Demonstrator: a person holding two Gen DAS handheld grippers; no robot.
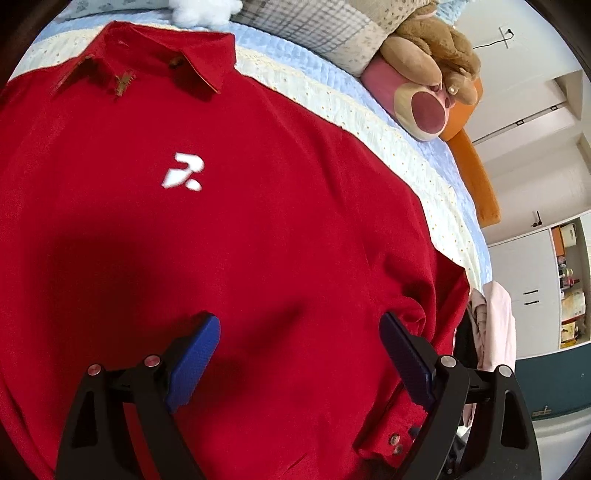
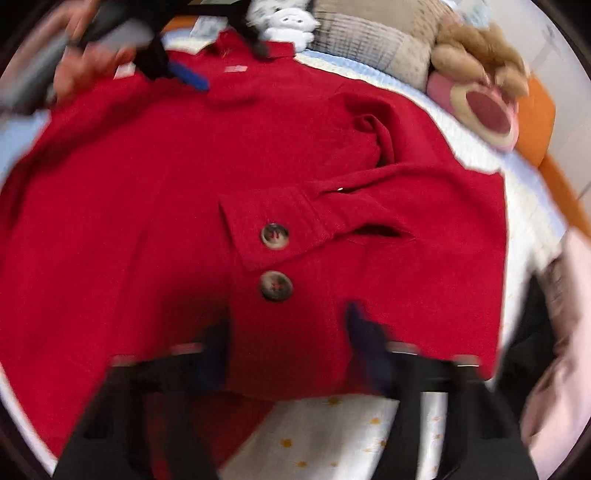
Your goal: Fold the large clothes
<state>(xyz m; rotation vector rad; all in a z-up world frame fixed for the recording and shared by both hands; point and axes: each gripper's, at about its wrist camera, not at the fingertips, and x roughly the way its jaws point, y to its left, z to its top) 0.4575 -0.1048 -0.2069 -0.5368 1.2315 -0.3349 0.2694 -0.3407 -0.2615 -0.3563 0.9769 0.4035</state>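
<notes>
A large red shirt (image 1: 229,229) lies spread on the bed, collar at the far end, a white logo (image 1: 183,171) on its back. One sleeve is folded across the body; its buttoned cuff (image 2: 266,229) shows in the right wrist view, with the shirt (image 2: 129,221) around it. My left gripper (image 1: 299,343) is open and empty just above the shirt. My right gripper (image 2: 288,343) is open, blurred by motion, over the shirt's near hem. The left gripper (image 2: 177,70) also shows at the far left, near the collar.
The bed has a white and pale-blue quilt (image 1: 369,107). A plush bear (image 1: 432,70) and a checked pillow (image 1: 314,29) lie at its head, with a white plush toy (image 2: 284,22). Pink cloth (image 1: 495,325) hangs off the right side. Cabinets (image 1: 528,291) stand beyond.
</notes>
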